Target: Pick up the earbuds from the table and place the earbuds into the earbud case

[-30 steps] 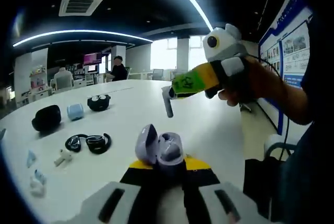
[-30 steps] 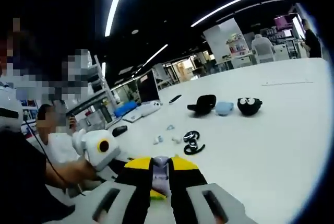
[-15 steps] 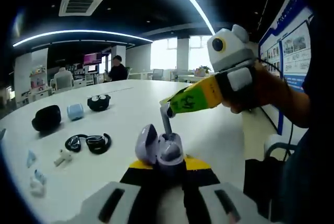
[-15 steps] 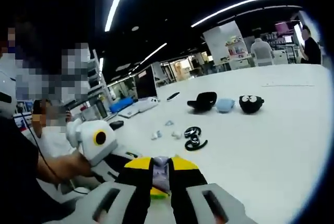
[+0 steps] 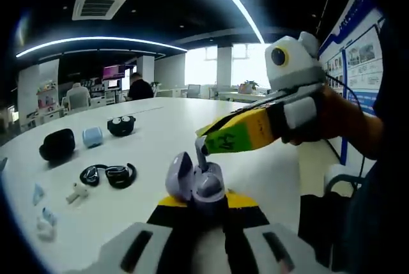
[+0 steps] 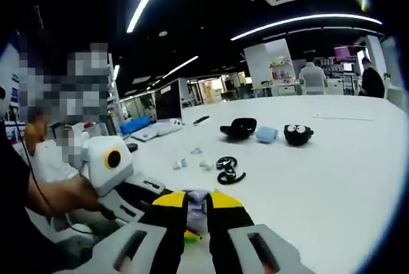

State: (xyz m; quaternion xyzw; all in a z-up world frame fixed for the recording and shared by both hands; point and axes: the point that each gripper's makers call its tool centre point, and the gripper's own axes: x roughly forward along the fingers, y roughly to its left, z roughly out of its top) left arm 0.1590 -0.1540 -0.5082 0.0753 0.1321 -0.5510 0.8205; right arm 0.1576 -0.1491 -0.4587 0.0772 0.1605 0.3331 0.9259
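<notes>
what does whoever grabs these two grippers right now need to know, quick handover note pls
Left gripper: shut on the open lilac earbud case, lid up, held above the white table.
Right gripper: shut on a lilac earbud, stem up, its lower end at the case's well; in the right gripper view the earbud sits between the jaws.
Done: earbud picked up and brought to the case.
Left: seat it fully, release, back off. Whether it is already seated cannot be told.
Also on the table: black ear-hook earbuds, a white earbud, black, blue and googly-eyed cases further back.
</notes>
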